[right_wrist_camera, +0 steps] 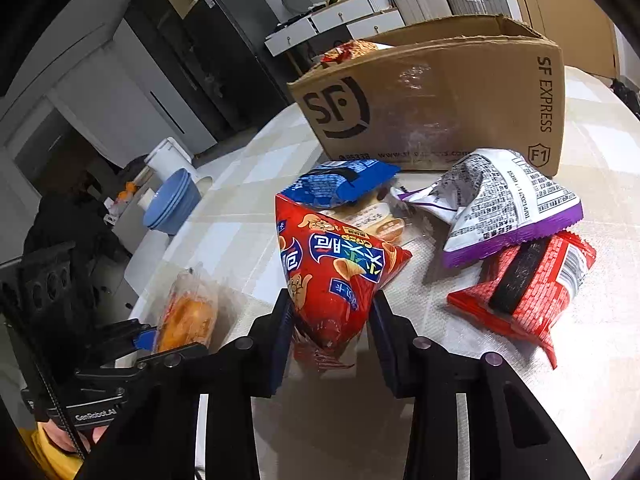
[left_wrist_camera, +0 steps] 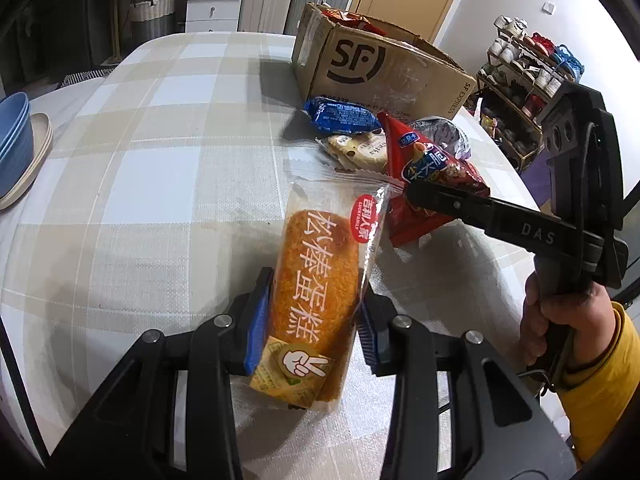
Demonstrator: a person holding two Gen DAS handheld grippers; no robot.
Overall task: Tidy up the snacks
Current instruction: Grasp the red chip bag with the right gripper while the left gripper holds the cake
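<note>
My left gripper is shut on a clear-wrapped orange cake, held lengthwise between the blue pads just over the checked tablecloth. My right gripper is shut on the lower end of a red triangular crisp bag, which stands tilted above the table. In the left wrist view that red crisp bag sits in the right gripper just right of the cake. In the right wrist view the cake shows at lower left in the left gripper.
An open SF cardboard box with snacks inside stands behind. Before it lie a blue packet, a beige packet, a white and purple bag and a red brick-patterned packet. Blue bowls sit at the table's left edge.
</note>
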